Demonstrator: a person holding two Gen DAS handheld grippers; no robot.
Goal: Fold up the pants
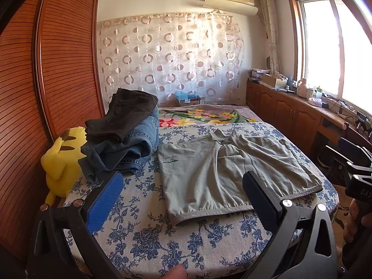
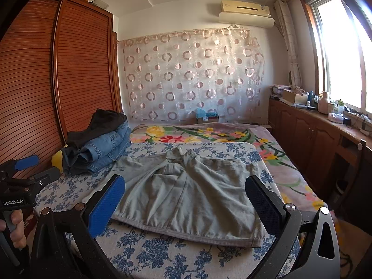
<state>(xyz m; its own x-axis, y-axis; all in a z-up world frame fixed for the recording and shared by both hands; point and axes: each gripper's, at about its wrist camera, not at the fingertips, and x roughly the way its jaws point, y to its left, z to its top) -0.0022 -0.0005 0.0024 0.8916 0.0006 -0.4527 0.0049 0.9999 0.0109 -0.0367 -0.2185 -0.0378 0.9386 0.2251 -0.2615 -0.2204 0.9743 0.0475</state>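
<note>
My bed [image 2: 209, 262] mid-frame: grey shorts [image 2: 186, 197] centre, folded jeans pile [image 2: 100, 153] left, floral blanket [image 2: 209, 134] behind.

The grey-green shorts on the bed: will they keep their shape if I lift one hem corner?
Probably not. The grey-green shorts lie wrinkled and flat, so they likely droop. They look thin, probably light. On the floral bedcover they may drag rather than slide.

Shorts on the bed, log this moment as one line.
shorts: flat on bed, unfolded | left gripper: open, empty | right gripper: open, empty | jeans pile: left of shorts
</note>
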